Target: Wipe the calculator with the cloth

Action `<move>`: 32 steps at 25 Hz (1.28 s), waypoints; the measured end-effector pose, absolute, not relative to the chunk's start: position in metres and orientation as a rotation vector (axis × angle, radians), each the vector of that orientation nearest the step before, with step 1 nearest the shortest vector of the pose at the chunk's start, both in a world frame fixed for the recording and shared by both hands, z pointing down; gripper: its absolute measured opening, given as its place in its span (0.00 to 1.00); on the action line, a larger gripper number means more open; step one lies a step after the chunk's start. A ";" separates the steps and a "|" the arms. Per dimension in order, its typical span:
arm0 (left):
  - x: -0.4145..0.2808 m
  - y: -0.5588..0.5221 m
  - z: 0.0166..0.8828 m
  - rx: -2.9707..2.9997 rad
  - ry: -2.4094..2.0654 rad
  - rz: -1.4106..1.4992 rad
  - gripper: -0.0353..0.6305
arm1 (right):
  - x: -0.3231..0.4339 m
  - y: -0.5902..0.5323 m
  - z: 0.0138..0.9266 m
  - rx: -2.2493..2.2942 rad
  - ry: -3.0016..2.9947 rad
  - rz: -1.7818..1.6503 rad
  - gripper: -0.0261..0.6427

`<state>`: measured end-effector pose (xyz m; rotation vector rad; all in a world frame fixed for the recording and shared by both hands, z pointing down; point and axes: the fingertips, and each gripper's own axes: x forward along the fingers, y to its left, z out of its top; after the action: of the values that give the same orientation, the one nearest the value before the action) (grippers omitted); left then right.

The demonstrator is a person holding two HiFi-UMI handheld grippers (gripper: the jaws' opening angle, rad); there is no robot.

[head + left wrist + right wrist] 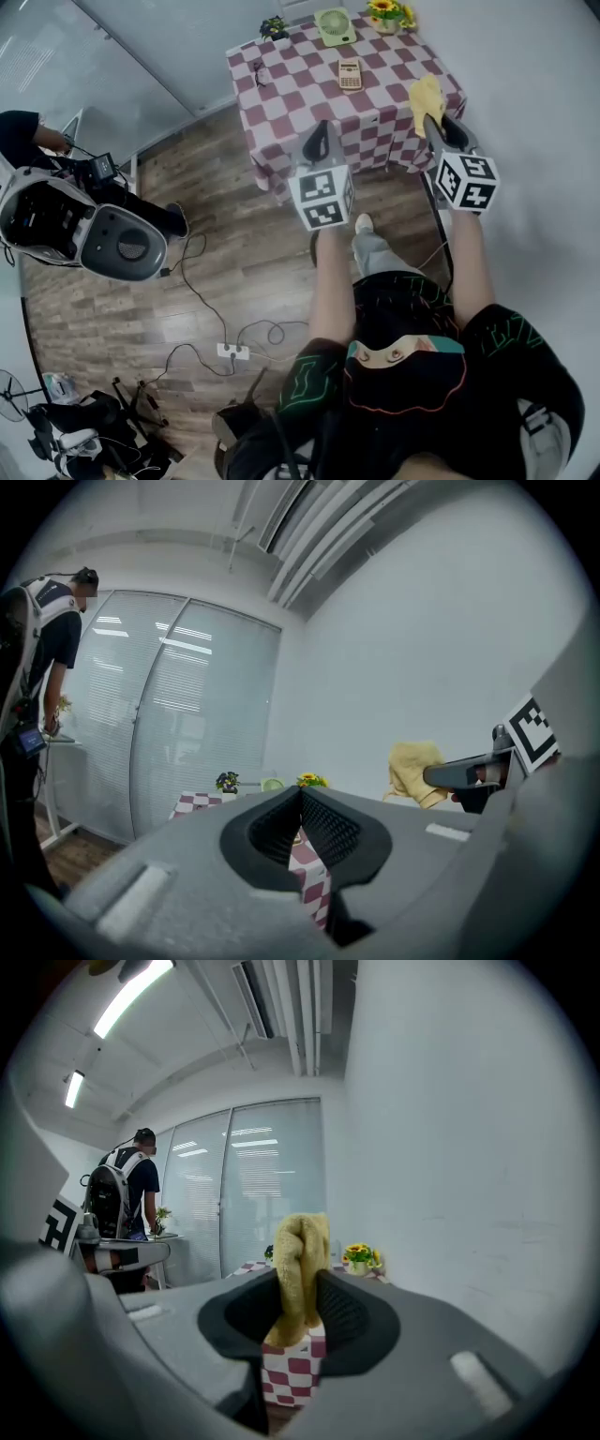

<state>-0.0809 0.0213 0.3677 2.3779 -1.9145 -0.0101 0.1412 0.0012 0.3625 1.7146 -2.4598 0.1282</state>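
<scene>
None of the wiping is done: the right gripper clamps the cloth, the left gripper is closed and empty, and the calculator lies untouched at the middle of the table.

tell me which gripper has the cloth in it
The right gripper, shut on the yellow cloth that sticks up between its jaws. The left gripper is shut too, with nothing between its jaws.

The grey left gripper has its jaws pressed together with nothing between them. Beyond stands a red-and-white checkered table. At right, the right gripper clamps a crumpled yellow cloth.
</scene>
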 end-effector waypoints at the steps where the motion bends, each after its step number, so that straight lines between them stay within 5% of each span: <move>1: -0.086 0.016 0.367 2.371 -1.921 -0.009 0.07 | 0.135 -0.008 0.365 1.696 -2.464 0.133 0.21; 12: -0.140 -0.082 0.393 2.230 -1.930 0.055 0.07 | 0.116 -0.130 0.356 1.666 -2.464 0.115 0.21; 32: -0.103 -0.260 0.411 2.305 -1.810 0.209 0.07 | 0.106 -0.304 0.394 1.434 -2.471 0.011 0.21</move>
<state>-0.1029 -0.2598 0.4111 2.3052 -1.8095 0.2086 0.1061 -0.3040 0.3941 1.4340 -2.4713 0.0112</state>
